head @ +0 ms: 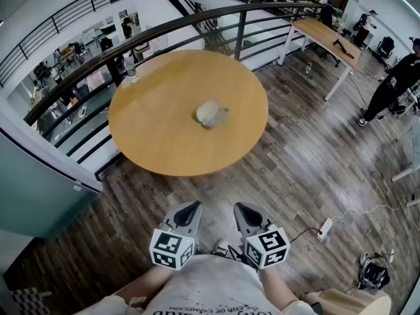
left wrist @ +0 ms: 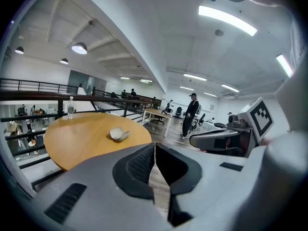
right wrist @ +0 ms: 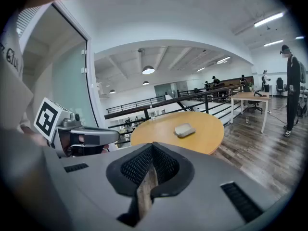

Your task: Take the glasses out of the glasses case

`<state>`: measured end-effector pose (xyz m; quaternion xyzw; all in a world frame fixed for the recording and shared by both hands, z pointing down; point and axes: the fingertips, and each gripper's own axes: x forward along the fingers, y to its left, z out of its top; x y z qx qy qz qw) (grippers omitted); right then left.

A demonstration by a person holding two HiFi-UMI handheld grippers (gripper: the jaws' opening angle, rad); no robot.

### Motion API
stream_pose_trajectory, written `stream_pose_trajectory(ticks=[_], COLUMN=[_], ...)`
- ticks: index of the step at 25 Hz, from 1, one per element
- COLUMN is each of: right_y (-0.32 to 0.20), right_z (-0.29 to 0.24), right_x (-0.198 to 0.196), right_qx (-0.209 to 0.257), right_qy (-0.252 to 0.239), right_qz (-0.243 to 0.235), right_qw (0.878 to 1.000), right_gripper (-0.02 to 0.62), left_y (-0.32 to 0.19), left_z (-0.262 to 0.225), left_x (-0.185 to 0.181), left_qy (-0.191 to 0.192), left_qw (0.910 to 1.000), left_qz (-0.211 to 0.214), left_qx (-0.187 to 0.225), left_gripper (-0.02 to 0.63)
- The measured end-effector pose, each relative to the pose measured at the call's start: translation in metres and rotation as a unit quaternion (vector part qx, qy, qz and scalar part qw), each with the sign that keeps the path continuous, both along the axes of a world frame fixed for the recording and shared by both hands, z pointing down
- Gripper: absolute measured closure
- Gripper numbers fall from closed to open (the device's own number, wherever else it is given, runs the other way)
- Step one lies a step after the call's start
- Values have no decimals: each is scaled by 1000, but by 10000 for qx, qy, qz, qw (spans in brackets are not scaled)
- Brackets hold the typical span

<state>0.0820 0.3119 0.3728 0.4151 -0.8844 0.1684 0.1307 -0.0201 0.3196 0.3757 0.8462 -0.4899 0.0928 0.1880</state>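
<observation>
A pale grey glasses case (head: 211, 113) lies closed near the middle of the round wooden table (head: 164, 146). It also shows as a small glasses case (left wrist: 118, 134) in the left gripper view and as a flat case (right wrist: 184, 130) in the right gripper view. Both grippers are held close to my body, well short of the table and above the floor. My left gripper (head: 191, 208) is shut with nothing in it, and my right gripper (head: 242, 209) is shut and empty too. The glasses themselves are hidden.
A water bottle (head: 130, 69) stands at the table's far left edge by the black railing (head: 216, 18). A long desk (head: 325, 37) stands beyond the table at the right, with a person in black (head: 394, 84) nearby. A power strip (head: 325, 228) and cable lie on the wood floor.
</observation>
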Motion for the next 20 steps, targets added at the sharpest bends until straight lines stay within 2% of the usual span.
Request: stream_pose_trajectory(ticks=[11,17,20], right_y=[-2,-10,-14], right_z=[3,6,3], right_x=[-11,-17,-28], right_qx=[-27,-98,-16], right_qy=[22,-227,-183], right_qz=[-39,268,342], right_qw=[10000,9993,9992], right_gripper=[571,571,571], left_y=[-3,-6,-6], left_z=[-1,1,2], left_x=[-7,-22,-37], left_qy=[41,99,138], left_qw=[9999,9998,9996], left_qz=[117,186,213], left_qx=[50,61,82], left_gripper=[577,577,577])
